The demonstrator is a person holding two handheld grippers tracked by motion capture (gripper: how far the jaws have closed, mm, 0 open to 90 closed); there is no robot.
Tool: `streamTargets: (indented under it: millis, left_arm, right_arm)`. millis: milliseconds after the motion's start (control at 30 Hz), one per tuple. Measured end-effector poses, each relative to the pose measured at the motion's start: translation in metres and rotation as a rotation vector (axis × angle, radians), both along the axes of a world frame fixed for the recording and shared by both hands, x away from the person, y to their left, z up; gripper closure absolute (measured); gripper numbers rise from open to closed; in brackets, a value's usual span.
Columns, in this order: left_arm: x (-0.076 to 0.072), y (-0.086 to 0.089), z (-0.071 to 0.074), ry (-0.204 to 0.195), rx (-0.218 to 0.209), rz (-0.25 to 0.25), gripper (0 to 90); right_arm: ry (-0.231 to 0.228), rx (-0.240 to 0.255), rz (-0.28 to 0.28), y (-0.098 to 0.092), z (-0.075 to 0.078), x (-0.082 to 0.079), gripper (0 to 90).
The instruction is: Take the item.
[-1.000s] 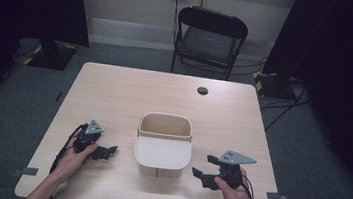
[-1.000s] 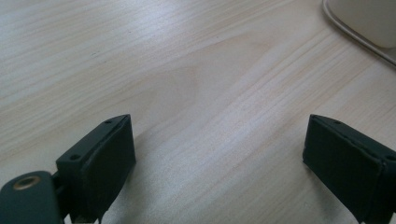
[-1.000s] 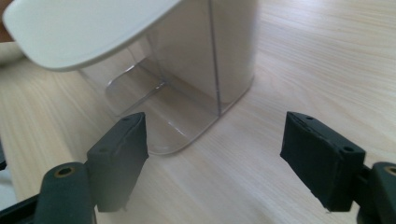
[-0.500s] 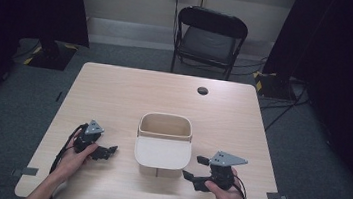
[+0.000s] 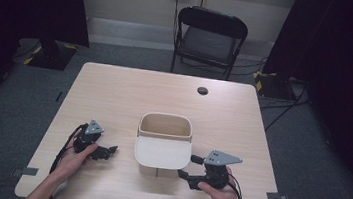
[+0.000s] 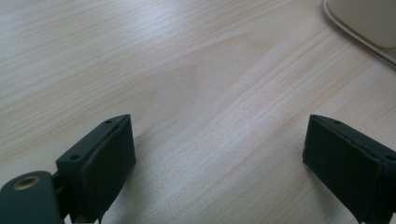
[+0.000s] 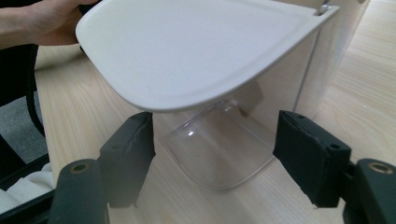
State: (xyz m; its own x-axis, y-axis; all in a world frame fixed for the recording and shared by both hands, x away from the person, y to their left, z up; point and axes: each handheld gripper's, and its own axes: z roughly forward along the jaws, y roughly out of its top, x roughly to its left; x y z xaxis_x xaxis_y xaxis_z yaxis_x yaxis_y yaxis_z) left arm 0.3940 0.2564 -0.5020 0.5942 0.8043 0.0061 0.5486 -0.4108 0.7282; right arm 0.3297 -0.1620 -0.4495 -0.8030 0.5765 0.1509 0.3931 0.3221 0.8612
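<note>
High view: bin (image 5: pixel 165 126) with hinged lid (image 5: pixel 162 153) mid-bench (image 5: pixel 115 92), no readable writing | right gripper (image 5: pixel 191 167) fingers closing beside lid, gripping nothing | left gripper (image 5: pixel 108 150) fingers spread, empty

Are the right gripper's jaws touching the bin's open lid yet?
Apart. The right gripper view shows the right gripper with its jaws below the white lid, with clear space between.

Soft, even overhead light falls on the pale wooden tabletop (image 5: pixel 123 103), while the room around it sinks into darkness. Shadows beneath the cream plastic bin (image 5: pixel 163 143) stay faint. A small glint marks its clear lower wall; nearby black jaws blur slightly.
</note>
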Motion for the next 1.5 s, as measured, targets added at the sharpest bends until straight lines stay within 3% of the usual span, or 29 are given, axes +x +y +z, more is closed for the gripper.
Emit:
streamTargets:
  millis: [367, 700, 1500]
  left_arm:
    - [0.0, 0.0, 0.0001, 0.0, 0.0, 0.0, 8.6]
    - [0.0, 0.0, 0.0001, 0.0, 0.001, 0.0, 8.5]
    - [0.0, 0.0, 0.0, 0.001, 0.0, -0.001, 8.5]
  right_arm:
    - [-0.016, 0.018, -0.003, 0.0003, 0.003, 0.0003, 30.6]
    - [-0.03, 0.005, -0.007, 0.0031, 0.0053, -0.0008, 30.3]
    - [-0.043, 0.054, -0.001, 0.0007, 0.0089, 0.0, 30.1]
